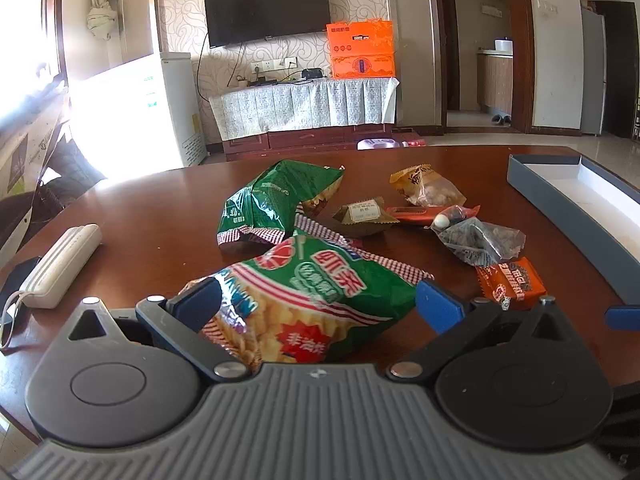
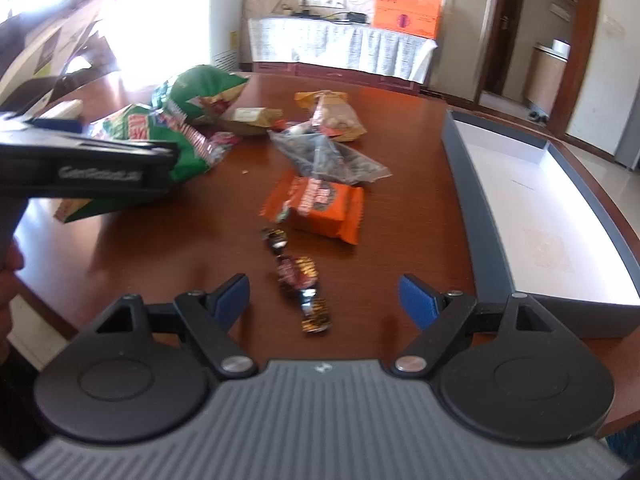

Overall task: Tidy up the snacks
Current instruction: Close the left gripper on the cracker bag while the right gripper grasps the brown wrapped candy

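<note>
My left gripper (image 1: 316,300) is open, its blue pads either side of a green shrimp-chip bag (image 1: 316,300) on the brown table (image 1: 152,216); that bag also shows in the right wrist view (image 2: 152,148). A second green bag (image 1: 276,200), small wrapped snacks (image 1: 428,188), a clear bag of dark pieces (image 1: 480,240) and an orange packet (image 1: 512,284) lie beyond. My right gripper (image 2: 324,296) is open and empty, with dark wrapped candies (image 2: 304,284) between its fingers and the orange packet (image 2: 324,208) ahead. A grey box with a white inside (image 2: 532,216) stands to the right.
A white case with a cord (image 1: 60,268) lies at the table's left edge. The grey box (image 1: 576,196) runs along the right edge. Beyond the table are a TV cabinet (image 1: 304,104) and an orange carton (image 1: 362,50).
</note>
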Motion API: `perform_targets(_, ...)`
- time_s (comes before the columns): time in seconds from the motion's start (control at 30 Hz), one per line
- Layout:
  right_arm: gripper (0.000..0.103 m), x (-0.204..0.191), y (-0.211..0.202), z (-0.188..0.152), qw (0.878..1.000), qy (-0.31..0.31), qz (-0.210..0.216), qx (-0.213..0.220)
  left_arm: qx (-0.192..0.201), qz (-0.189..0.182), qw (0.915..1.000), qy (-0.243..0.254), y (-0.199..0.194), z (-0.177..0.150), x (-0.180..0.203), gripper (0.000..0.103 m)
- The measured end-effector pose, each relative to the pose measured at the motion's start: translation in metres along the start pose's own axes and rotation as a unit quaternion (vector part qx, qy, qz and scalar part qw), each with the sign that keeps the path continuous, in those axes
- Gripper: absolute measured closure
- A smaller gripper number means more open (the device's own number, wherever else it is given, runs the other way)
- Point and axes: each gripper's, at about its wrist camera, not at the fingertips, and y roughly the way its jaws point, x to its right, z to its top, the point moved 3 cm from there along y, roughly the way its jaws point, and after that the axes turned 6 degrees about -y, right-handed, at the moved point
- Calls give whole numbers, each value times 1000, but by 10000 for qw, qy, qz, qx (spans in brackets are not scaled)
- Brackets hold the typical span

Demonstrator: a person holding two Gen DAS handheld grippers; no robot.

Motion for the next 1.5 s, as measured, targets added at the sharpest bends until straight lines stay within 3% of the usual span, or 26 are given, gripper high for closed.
perform_targets(0.17, 20, 6, -1, 0, 9999, 104, -16, 21, -37, 187, 9998, -107, 6, 5, -13, 0)
perform_targets(0.3, 20, 7, 2, 1, 10000, 28, 59, 29, -238, 108, 9985, -488, 9, 3, -26, 0)
perform_targets(0.47, 21, 11, 9, 3, 9998, 87, 153, -41, -108, 21, 9986, -514, -5, 1, -30, 0)
perform_targets(0.7, 21, -1, 8, 3, 9996, -247, 127, 35, -207, 80, 9992, -332, 1, -1, -23, 0)
perform_targets(0.83, 28, -2, 8, 5, 9996, -243, 140, 51, -305, 104, 9993, -171, 8, -4, -14, 0)
perform_targets(1.1, 28, -2, 10, 6, 9997, -193, 171, 24, -138, 174, 9991, 365, 27, 7, 0, 0)
perform_targets(1.3, 28, 2, 13, 9, 9998, -124, 178, -2, -89, 30, 9982, 586, 34, 7, 8, 0)
perform_targets(1.33, 31, 1, 14, 10, 9997, -136, 191, 12, -86, -38, 9983, 573, 33, 6, 8, 0)
perform_targets(1.43, 54, 0, 16, 13, 9995, -218, 238, 62, -120, -184, 9983, 536, 33, 4, 9, 0)
perform_targets(1.5, 61, 0, 18, 14, 9993, -249, 280, 71, -125, -233, 9981, 558, 32, 3, 11, 3)
